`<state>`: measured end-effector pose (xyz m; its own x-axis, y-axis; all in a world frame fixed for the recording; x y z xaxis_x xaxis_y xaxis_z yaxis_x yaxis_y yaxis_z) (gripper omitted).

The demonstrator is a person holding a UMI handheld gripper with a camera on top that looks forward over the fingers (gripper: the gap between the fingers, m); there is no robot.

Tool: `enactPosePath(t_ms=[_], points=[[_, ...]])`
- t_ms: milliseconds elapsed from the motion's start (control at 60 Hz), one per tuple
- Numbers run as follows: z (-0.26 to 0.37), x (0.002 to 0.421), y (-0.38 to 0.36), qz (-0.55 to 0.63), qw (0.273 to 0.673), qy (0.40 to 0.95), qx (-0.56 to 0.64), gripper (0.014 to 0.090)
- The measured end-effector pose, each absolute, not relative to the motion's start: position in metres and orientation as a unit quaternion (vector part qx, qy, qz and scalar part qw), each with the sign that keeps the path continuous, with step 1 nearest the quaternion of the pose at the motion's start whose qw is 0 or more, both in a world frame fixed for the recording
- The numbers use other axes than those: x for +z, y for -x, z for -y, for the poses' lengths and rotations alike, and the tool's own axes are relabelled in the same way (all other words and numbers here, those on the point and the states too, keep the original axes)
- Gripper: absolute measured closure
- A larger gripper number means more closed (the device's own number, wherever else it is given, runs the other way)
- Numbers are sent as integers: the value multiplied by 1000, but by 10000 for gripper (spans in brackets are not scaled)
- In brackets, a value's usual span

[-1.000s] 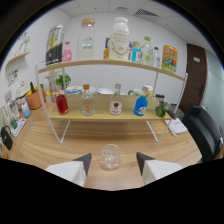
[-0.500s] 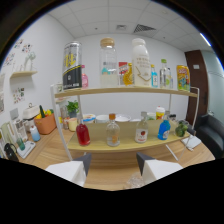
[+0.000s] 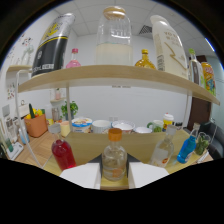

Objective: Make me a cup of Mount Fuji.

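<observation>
**Gripper at lower shelf, orange-capped bottle between the fingers**

I see the gripper (image 3: pixel 114 176) positioned at the front edge of the lower shelf (image 3: pixel 90 142) of a two-tier wooden rack. Its two white fingers (image 3: pixel 80 176) are spread apart. A small clear bottle with an orange cap (image 3: pixel 114 159) stands upright between them, resting on the shelf. I cannot tell whether either finger touches the bottle; it appears to stand on its own support.

On the same shelf, a bottle of red liquid (image 3: pixel 63 152) stands just to one side of the fingers. On the other side stand a clear bottle (image 3: pixel 163 150) and, further along, a bottle of blue liquid (image 3: pixel 187 148). Behind the orange-capped bottle, a row of bowls (image 3: pixel 102 126) sits along the rear of the shelf.

The upper shelf (image 3: pixel 115 75) carries a tall dark carton (image 3: pixel 52 42), a large glass jar with a wooden lid (image 3: pixel 114 35), a yellow bottle (image 3: pixel 145 60) and a tall white carton (image 3: pixel 167 42).
</observation>
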<state>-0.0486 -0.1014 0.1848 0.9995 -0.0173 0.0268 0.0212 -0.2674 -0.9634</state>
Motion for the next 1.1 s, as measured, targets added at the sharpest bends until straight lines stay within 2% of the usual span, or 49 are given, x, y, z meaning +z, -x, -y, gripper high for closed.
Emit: enactPosePath(t_ms=[333,550,883,1100], points=[[108,194,54,2,611,792,-11,689],[147,209,66,1,626,780,10,690],[207,134,64,-54,569,818,63,691],[218,109,58,-196,526,806,188,691]])
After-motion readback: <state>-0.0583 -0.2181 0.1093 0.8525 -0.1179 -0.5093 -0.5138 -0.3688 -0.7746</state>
